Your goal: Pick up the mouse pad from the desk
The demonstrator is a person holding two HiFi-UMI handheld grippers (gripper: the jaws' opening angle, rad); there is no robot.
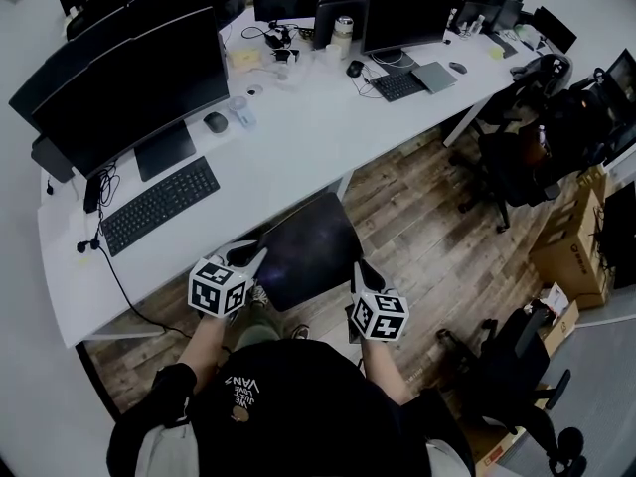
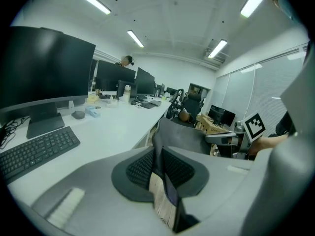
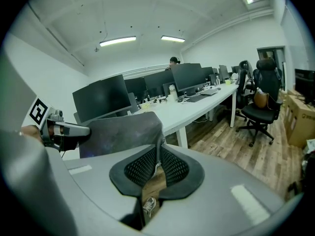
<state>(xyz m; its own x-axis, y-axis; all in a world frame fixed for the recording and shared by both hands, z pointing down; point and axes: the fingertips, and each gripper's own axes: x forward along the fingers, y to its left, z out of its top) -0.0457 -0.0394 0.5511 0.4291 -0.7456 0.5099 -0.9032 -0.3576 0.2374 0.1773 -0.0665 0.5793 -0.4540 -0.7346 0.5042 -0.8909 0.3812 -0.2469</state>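
A dark grey mouse pad [image 1: 308,251] hangs in the air between both grippers, just off the front edge of the white desk [image 1: 298,147] and above the wooden floor. My left gripper [image 1: 258,255] is shut on the pad's left edge, and my right gripper [image 1: 360,267] is shut on its right edge. In the left gripper view the pad [image 2: 184,134] runs away from the pinching jaws of the left gripper [image 2: 158,154] toward the right gripper [image 2: 231,139]. The right gripper view shows the pad [image 3: 123,136] stretching from the right gripper [image 3: 158,156] to the left gripper [image 3: 81,130].
On the desk lie a black keyboard [image 1: 159,205] and a mouse [image 1: 216,121] before large monitors [image 1: 129,82]. Black office chairs [image 1: 517,162] and cardboard boxes [image 1: 571,237] stand to the right on the wooden floor [image 1: 427,237].
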